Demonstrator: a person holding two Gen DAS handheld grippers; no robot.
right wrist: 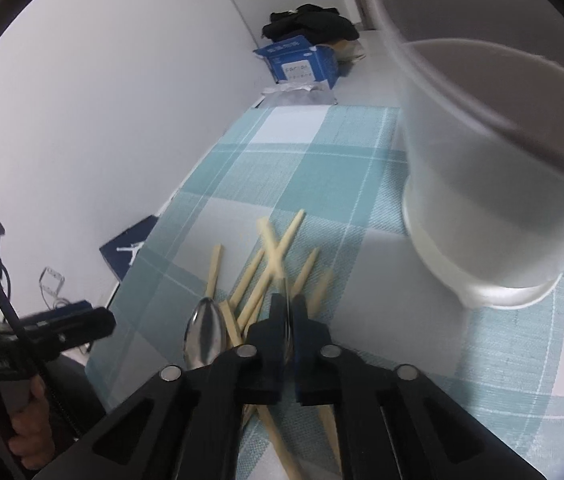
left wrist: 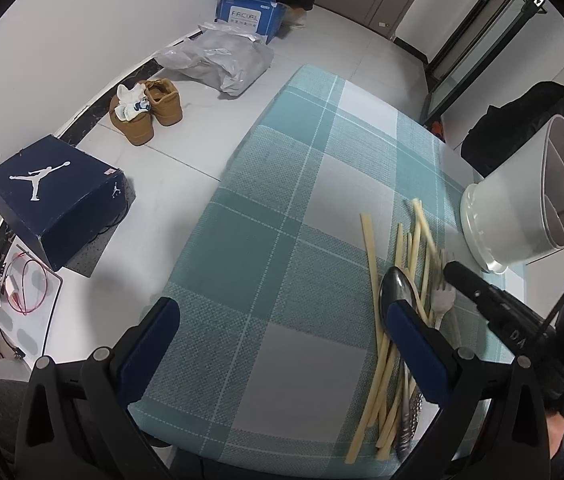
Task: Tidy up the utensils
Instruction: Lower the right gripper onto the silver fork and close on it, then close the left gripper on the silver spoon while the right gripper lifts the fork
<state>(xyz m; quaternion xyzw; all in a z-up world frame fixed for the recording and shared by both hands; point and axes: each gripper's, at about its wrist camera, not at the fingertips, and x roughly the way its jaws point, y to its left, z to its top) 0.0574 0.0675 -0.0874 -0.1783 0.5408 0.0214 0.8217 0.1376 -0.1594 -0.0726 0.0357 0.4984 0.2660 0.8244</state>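
Several bamboo chopsticks [left wrist: 385, 344] lie in a loose pile on the checked tablecloth [left wrist: 289, 208], with a steel spoon [left wrist: 395, 286] among them. My left gripper [left wrist: 282, 312] is open and empty, just left of the pile. My right gripper [right wrist: 287, 312] is shut on a thin metal utensil, seen edge-on; in the left wrist view a fork [left wrist: 443, 298] shows at its tip [left wrist: 451, 270], blurred. A white divided utensil holder [left wrist: 521, 208] stands at the right. The chopsticks [right wrist: 258, 280], spoon [right wrist: 204, 334] and holder [right wrist: 493, 208] also show in the right wrist view.
On the floor to the left are a dark shoebox [left wrist: 58, 196], brown shoes [left wrist: 146, 108], a grey plastic bag [left wrist: 218, 56] and a blue carton [left wrist: 248, 10]. A black bag [left wrist: 521, 120] sits beyond the holder. The table edge runs close on the left.
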